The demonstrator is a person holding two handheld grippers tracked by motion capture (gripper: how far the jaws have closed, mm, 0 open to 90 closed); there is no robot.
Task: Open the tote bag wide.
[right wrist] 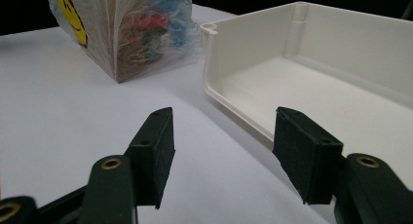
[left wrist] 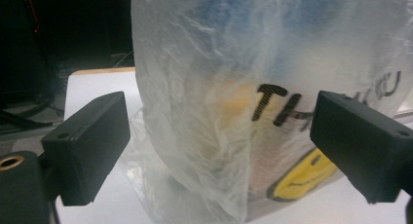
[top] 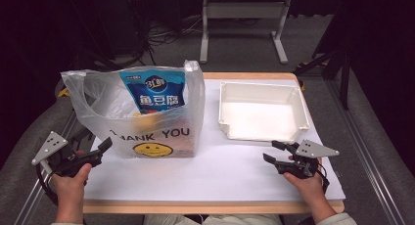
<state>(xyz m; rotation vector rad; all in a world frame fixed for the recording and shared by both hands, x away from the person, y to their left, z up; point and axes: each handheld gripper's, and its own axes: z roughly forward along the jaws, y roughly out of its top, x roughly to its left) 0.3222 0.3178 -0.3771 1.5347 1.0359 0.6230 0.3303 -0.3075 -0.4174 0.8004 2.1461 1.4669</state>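
1. the tabletop is white with a wooden edge; it carries the bag on its left half and the tray on its right, with bare surface in front where both hands work.
2. the bag, thin clear plastic with "thank you" and a yellow smiley, stands upright near the left edge. its mouth gapes upward, likely so the contents can be lifted out.
3. the tray is white, shallow and empty, just beside the bag, probably waiting to take what comes out.
4. a blue pack stands tall inside the bag, its top above the rim, so it looks the easiest thing to reach first. smaller red and blue packets lie low inside.
5. the left claw sits by the bag's lower left corner, jaws apart with the plastic between them but not pinched, as if lining up to steady it.
6. the right claw rests in front of the tray, jaws apart and empty.
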